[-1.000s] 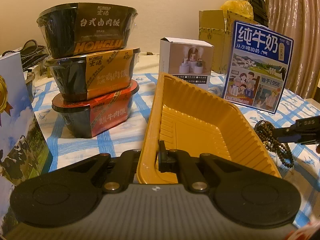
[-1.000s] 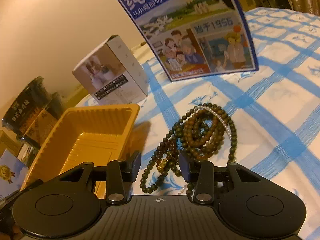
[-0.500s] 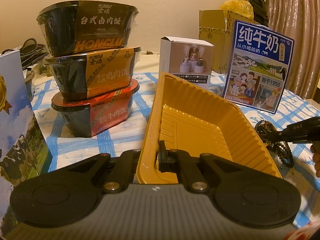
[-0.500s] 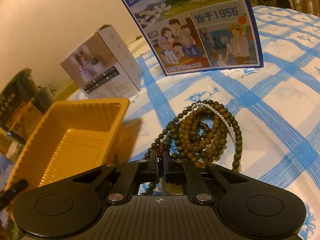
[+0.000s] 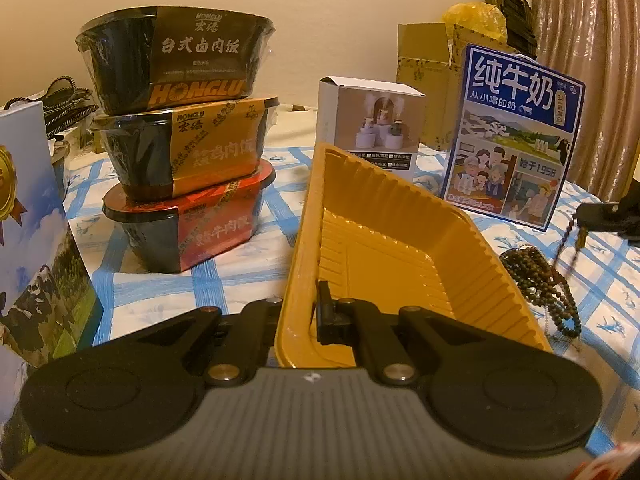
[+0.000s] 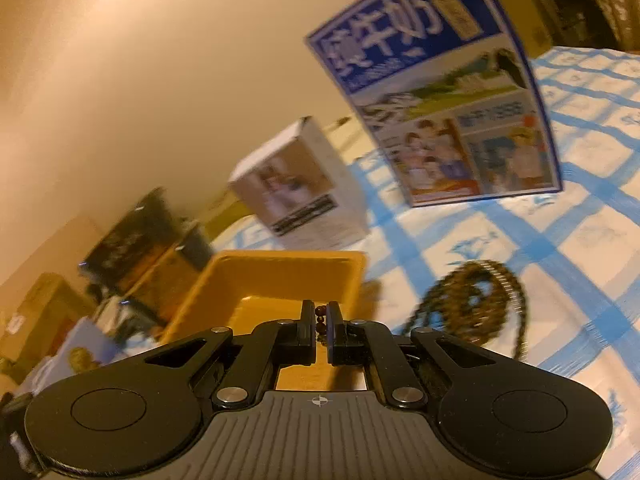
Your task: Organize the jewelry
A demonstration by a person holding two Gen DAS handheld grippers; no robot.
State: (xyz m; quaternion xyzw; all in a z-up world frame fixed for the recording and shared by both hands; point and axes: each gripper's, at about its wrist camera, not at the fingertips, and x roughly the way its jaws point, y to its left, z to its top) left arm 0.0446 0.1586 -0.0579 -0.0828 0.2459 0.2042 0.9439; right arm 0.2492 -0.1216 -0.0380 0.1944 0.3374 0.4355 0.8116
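My left gripper (image 5: 310,314) is shut on the near rim of the yellow plastic tray (image 5: 400,216), which lies on the blue-checked cloth. My right gripper (image 6: 320,322) is shut on a dark red bead strand (image 6: 320,314) and is raised above the table. In the left wrist view the right gripper (image 5: 596,216) enters from the right edge, with the bead strand (image 5: 566,246) hanging down from it. A pile of brown and green bead necklaces (image 5: 532,270) lies on the cloth just right of the tray. The bead pile (image 6: 476,300) is blurred in the right wrist view, beside the tray (image 6: 280,270).
Three stacked instant-rice bowls (image 5: 180,140) stand left of the tray. A small white box (image 5: 372,128) and a blue milk carton (image 5: 516,136) stand behind it. A blue printed box (image 5: 32,240) is at the near left. Cardboard boxes (image 5: 428,64) and a curtain are at the back.
The right gripper shut on a strand at the edge of the bead pile and rose, lifting the strand off the cloth. The left gripper and tray stayed still.
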